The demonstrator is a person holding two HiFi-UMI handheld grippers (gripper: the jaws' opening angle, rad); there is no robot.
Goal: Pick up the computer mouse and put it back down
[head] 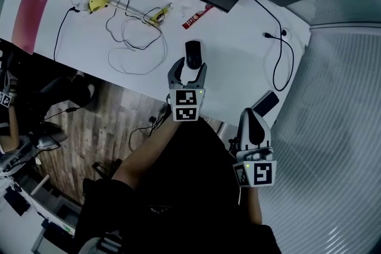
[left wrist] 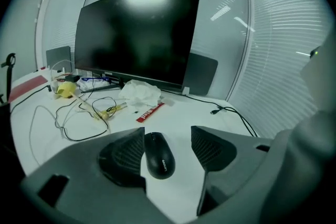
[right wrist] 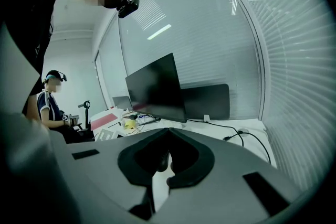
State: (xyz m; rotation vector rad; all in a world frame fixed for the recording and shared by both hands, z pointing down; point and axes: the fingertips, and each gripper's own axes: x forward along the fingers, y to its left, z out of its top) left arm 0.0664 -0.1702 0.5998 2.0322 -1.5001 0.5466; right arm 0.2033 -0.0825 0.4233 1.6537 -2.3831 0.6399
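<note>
Left gripper (left wrist: 168, 131): jaws stand wide apart and low over the white desk (head: 238, 62), gripping nothing. The computer mouse (left wrist: 159, 156), black, rests flat on the desk between them. It lies just beside the left pad, and whether they touch cannot be settled from this angle; a clear strip of desk separates it from the right pad.

Right gripper (right wrist: 169, 130): jaws closed tip to tip, nothing held. In the head view it sits near the desk's front edge, well apart from the mouse.

Beyond the mouse: a red strip (left wrist: 149, 112), loose cables (left wrist: 79, 118), crumpled white paper (left wrist: 140, 93) and a dark monitor (left wrist: 136, 34).
</note>
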